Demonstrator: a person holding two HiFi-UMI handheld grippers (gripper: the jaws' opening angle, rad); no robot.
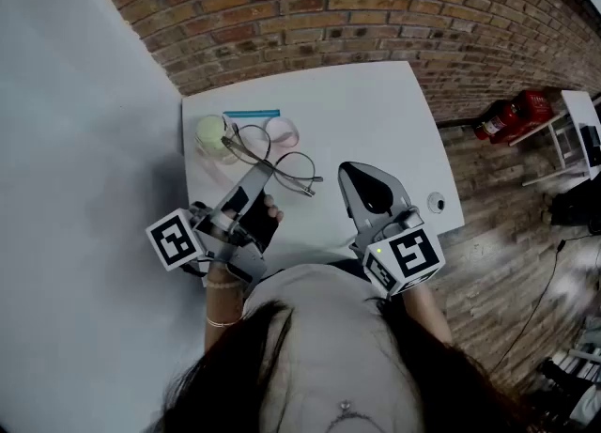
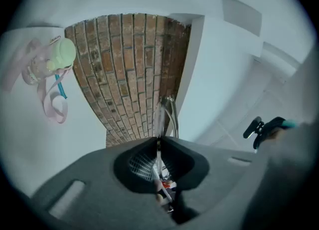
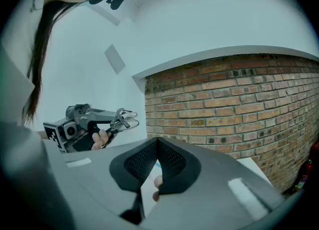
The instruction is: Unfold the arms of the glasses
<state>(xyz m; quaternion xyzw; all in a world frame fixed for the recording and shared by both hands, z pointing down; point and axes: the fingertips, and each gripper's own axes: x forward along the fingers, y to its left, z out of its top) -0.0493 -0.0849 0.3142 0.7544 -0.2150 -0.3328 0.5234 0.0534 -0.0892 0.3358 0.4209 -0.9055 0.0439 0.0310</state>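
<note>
Right tongs (image 1: 357,176) closed, empty, over near edge of worktop (image 1: 376,112); left tongs (image 1: 266,168) clamp the wire glasses (image 1: 297,168) aloft, arms seemingly still folded, unfolding pending.

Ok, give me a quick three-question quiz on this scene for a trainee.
1. True or false: the right gripper is shut on the glasses.
2. What sits on the table beyond the glasses? A a green-lidded cup, B a plate, C a book.
3. Fill in: the wall behind the table is ____.
Key: 1 false, the left gripper holds them; 2 A; 3 brick.
</note>
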